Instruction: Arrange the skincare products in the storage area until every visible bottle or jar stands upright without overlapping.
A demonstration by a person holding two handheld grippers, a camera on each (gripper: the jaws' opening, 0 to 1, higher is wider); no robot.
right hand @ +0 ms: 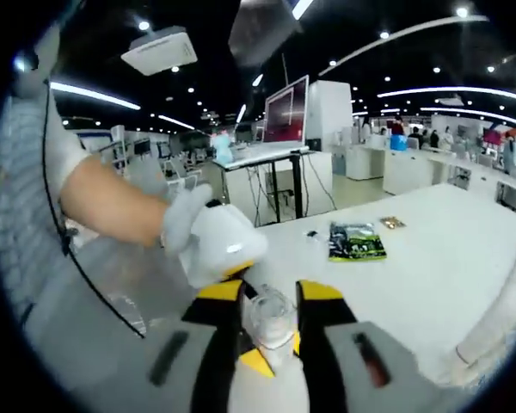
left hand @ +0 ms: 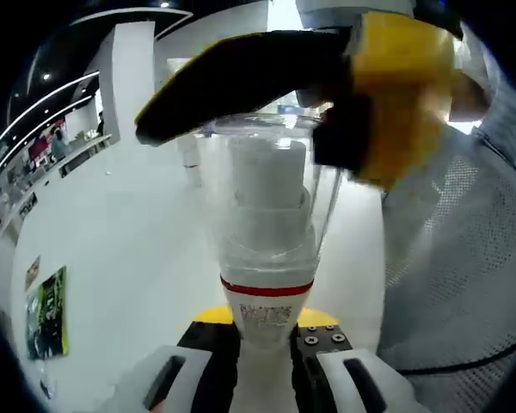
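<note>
Left gripper view: the left gripper (left hand: 265,344) clamps a clear-capped bottle (left hand: 267,249) at centre, the right gripper (left hand: 327,86) closing on its cap; white tabletop (left hand: 138,258) open leftward. Right gripper view: fingers (right hand: 314,323) pinch that cap; tabletop spreads right, a green packet (right hand: 356,242) upper right.

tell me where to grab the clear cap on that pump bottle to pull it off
Grip the clear cap across its straight side walls, near its upper rim, coming from its open end along the bottle's axis. The left tool already clamps the neck below.

The bottle (left hand: 267,258) is clear and white with a red band. The bench (right hand: 430,258) is white. The packet (right hand: 356,242) is green and black.
</note>
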